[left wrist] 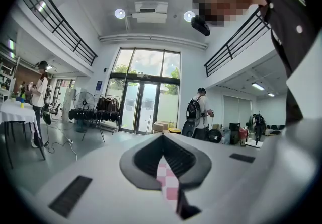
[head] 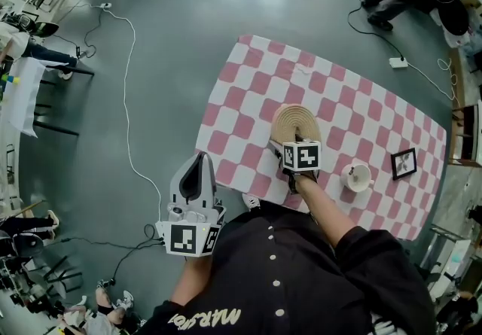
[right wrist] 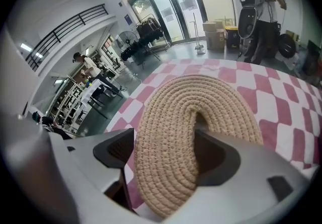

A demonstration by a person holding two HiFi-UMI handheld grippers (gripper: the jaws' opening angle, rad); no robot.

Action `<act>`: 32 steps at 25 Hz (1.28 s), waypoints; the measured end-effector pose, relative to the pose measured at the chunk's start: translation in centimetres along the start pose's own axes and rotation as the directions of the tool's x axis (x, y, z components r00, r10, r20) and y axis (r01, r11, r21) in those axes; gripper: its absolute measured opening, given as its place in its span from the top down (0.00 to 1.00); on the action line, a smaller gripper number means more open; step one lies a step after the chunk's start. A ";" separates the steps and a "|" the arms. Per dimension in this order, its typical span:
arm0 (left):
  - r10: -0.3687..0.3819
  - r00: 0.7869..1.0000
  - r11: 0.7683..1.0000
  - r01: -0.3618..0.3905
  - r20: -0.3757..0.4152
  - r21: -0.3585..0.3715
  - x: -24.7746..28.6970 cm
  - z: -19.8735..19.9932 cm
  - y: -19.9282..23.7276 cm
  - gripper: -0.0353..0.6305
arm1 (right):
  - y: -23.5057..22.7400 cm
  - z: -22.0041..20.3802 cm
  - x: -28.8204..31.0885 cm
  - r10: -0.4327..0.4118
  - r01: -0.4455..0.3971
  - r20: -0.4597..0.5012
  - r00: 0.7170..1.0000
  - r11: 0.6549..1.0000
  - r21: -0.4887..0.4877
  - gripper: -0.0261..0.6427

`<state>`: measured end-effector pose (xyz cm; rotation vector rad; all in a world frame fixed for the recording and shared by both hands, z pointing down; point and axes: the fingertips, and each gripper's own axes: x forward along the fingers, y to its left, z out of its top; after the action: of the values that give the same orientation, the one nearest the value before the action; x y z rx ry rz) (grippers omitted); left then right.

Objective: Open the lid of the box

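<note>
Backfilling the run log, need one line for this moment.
right gripper: shut on edge of round tan woven-rope lid | left gripper: shut, empty, held off the pink-and-white checked tablecloth

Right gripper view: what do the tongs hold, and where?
The right tongs pinch the woven rope lid by its near rim, bent up between them.

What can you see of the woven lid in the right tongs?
The lid is a round, tan disc of rope coiled in a spiral, and it looks soft. The right tongs are shut on its near edge, which buckles into a fold between them. The far part spreads over the pink and white checked cloth. It seems tilted, with the near side raised. What lies under it does not show.
</note>
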<state>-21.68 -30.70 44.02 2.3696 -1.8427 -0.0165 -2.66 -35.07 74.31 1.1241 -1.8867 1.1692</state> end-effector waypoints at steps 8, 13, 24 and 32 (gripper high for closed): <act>0.006 1.000 1.000 -0.006 -0.005 -0.011 0.1 -0.3 0.7 0.94 | -0.1 0.0 0.7 -0.041 0.040 -0.033 0.999 0.999 -0.036 0.40; 0.010 1.000 1.000 -0.010 -0.002 -0.016 -0.2 -0.2 0.9 0.94 | -0.1 0.0 0.4 -0.032 0.031 -0.029 0.999 0.999 -0.032 0.41; -0.011 1.000 1.000 0.011 0.028 -0.015 -0.7 0.7 0.4 0.94 | 0.4 1.2 -1.8 -0.001 0.001 0.044 0.999 1.000 -0.007 0.42; -0.046 0.997 0.999 0.046 0.065 0.001 -1.0 2.0 -0.4 0.94 | 1.6 3.5 -5.0 0.079 -0.076 0.197 0.977 0.997 -0.022 0.42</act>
<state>-21.70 -29.79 41.92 2.4386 -1.8158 -0.1004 -2.26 -36.20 68.12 1.2060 -2.1031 1.1190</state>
